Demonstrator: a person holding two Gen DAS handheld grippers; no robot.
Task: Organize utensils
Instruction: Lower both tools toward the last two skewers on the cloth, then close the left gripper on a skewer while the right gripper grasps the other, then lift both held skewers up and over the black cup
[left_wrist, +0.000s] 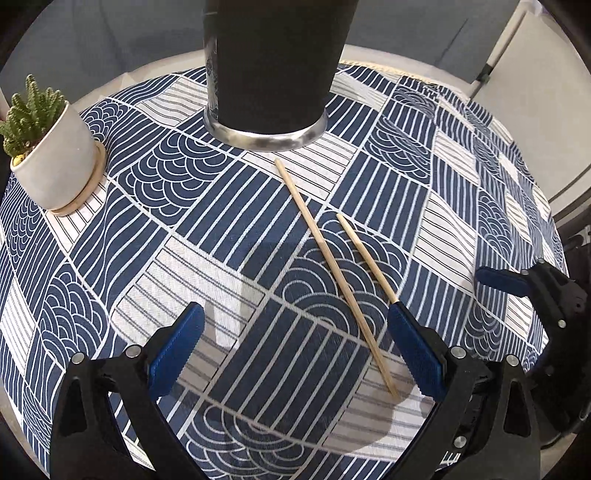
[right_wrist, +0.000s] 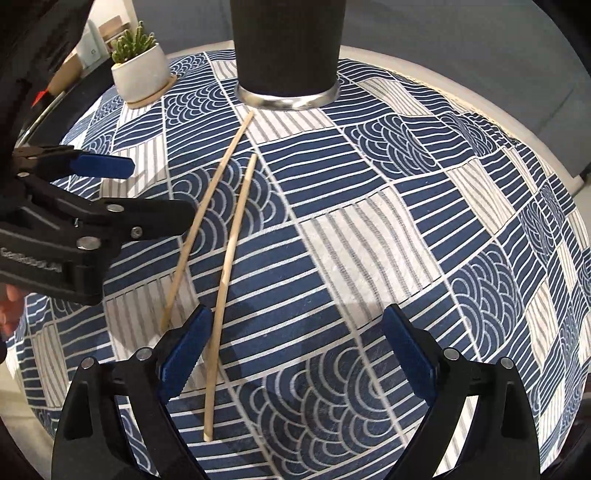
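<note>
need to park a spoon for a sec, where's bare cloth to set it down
Widest free patch: the tablecloth right of the two chopsticks, past the right claw. A smaller one lies between the potted plant and the left claw. Crowded: around the chopsticks, up to the black cup.

Both wrist cameras sit low and near the patterned tablecloth (left_wrist: 229, 206), looking forward and down along their fingers toward the far black cup (left_wrist: 277, 66). The left view stands left of the right view. Both share the cup, chopsticks (right_wrist: 221, 266) and potted plant (right_wrist: 142, 70).
</note>
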